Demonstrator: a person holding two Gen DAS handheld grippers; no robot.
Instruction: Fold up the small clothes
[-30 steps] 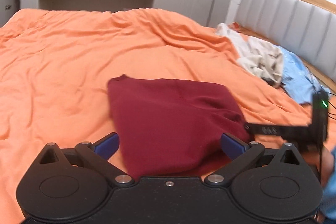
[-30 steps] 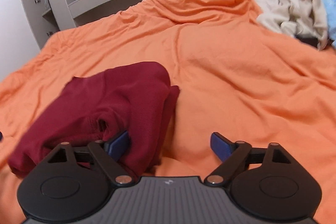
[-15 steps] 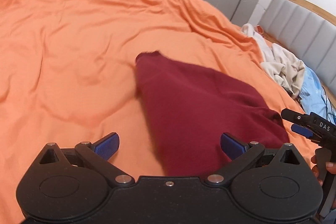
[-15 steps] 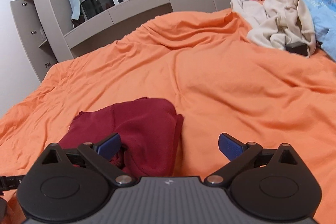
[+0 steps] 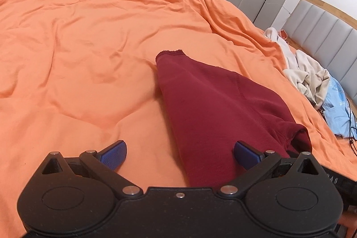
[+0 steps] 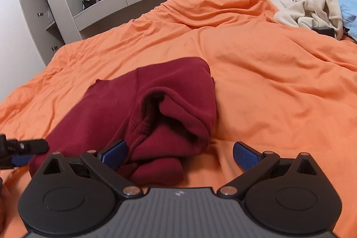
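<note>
Both grippers sit wide open with nothing pinched. The left gripper (image 5: 179, 155) has ribbed blue pads on black plastic arms, and the dark red garment (image 5: 214, 108) runs between them along the right-hand pad, soft knit with stitched seams, narrowing to a hemmed end farther out. The right gripper (image 6: 178, 155) has its left pad right against the garment's bunched, rolled-up near edge. Everything lies on a wrinkled orange duvet (image 5: 78, 48). Farther back there's a crumpled cream clothes pile (image 6: 305, 3) near the padded grey headboard (image 5: 323, 21). No readable writing.
</note>
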